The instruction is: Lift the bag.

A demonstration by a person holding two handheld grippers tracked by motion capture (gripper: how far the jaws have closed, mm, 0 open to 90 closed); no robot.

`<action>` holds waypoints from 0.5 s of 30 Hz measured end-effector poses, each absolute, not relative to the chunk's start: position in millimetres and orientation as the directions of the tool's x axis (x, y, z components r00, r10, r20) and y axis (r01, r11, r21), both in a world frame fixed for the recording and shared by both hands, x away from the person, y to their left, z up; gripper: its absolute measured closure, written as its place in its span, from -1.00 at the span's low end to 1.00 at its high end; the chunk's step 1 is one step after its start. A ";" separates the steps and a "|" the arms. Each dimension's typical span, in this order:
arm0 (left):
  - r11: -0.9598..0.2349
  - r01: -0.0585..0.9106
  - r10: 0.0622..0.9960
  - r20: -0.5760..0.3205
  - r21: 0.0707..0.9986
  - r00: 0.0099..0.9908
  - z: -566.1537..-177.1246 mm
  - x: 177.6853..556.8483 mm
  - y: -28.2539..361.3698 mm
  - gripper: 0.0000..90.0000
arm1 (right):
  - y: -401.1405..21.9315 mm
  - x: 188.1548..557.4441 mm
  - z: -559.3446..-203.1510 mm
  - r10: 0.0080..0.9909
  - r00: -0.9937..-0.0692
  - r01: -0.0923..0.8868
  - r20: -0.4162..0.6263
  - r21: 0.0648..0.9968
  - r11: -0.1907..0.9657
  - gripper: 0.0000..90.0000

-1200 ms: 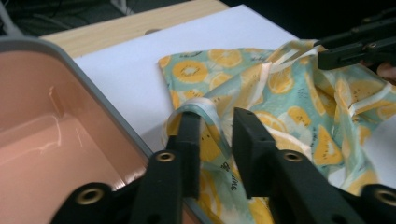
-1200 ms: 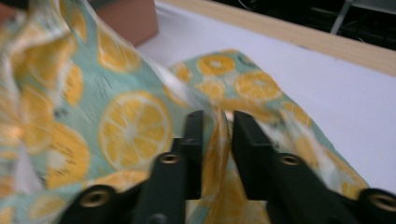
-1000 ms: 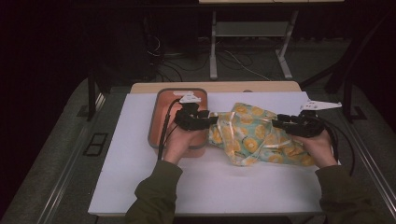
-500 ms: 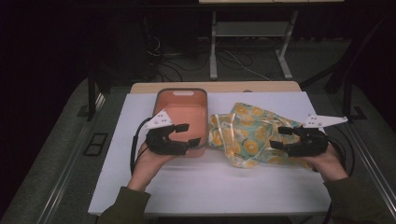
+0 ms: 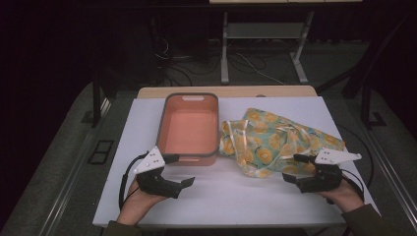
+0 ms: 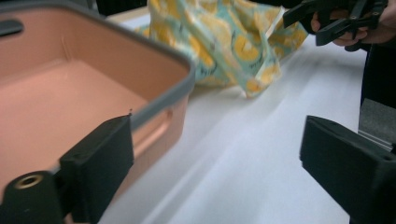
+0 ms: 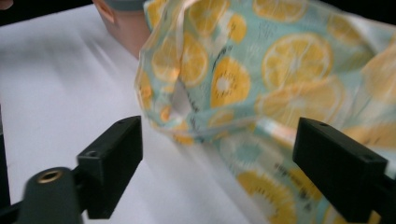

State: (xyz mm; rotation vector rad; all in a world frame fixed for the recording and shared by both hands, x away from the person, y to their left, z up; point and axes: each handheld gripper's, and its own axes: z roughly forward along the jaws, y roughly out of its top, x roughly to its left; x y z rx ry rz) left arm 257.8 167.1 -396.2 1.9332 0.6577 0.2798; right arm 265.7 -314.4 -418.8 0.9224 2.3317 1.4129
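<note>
Overhead forward-down; gripper cameras close, blurred

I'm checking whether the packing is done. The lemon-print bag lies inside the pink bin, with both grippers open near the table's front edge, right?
Not quite. The lemon-print bag lies on the white table beside the pink bin, which is empty, as the high view shows. The left gripper and right gripper are indeed open near the front edge.
</note>
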 end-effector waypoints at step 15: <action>-0.350 0.365 0.585 -0.103 0.863 0.804 -416.9 265.3 170.7 -1.00 | -304.7 260.0 -432.0 0.634 -0.768 0.385 0.086 0.854 0.350 -0.70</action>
